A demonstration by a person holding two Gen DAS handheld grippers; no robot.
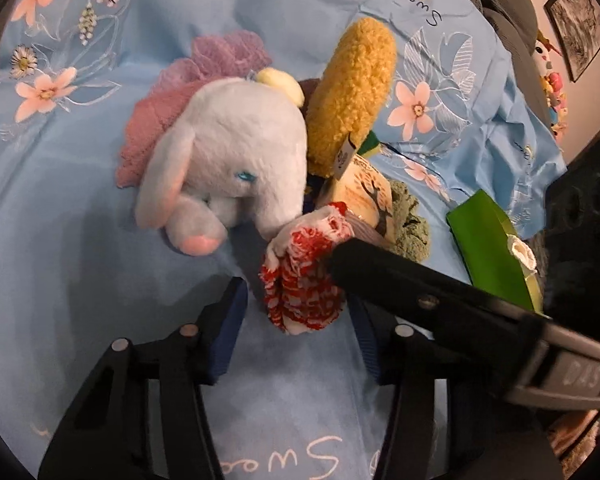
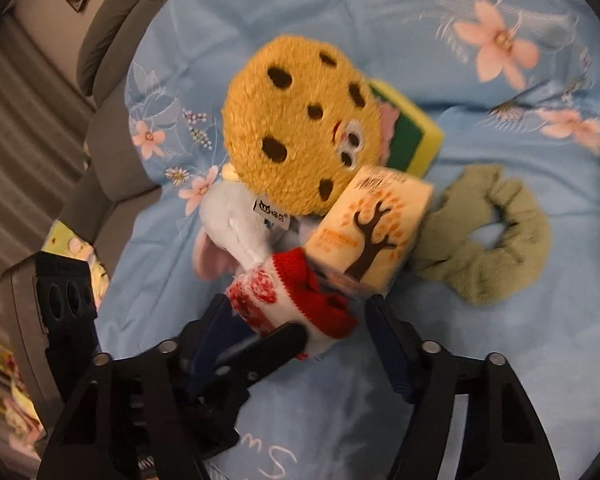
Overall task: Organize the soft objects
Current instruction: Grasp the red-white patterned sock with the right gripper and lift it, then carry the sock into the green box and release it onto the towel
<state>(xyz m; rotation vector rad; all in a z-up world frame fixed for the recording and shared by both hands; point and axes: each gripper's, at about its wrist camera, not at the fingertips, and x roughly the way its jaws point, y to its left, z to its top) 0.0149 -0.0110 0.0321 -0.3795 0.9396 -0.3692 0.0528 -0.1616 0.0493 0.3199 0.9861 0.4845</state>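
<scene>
Sock (image 1: pixel 304 276) sits between both grippers: left (image 1: pixel 296 312) and right (image 2: pixel 296 328) jaws apart, not clamped. Grasp step; next, close on it.

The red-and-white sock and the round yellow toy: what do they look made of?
Red-and-white sock: knitted yarn, judging by its ribbed red cuff and looped, fuzzy pattern. Round yellow toy: curly, matte plush pile with dark brown spots that look stitched on; the filling cannot be seen.

Pale blue elephant plush (image 1: pixel 228 152); tan cookie plush (image 2: pixel 300 128) with brown spots; red-and-white knitted sock (image 1: pixel 304 276); light blue bedsheet (image 1: pixel 80 240) with pink flowers.
</scene>
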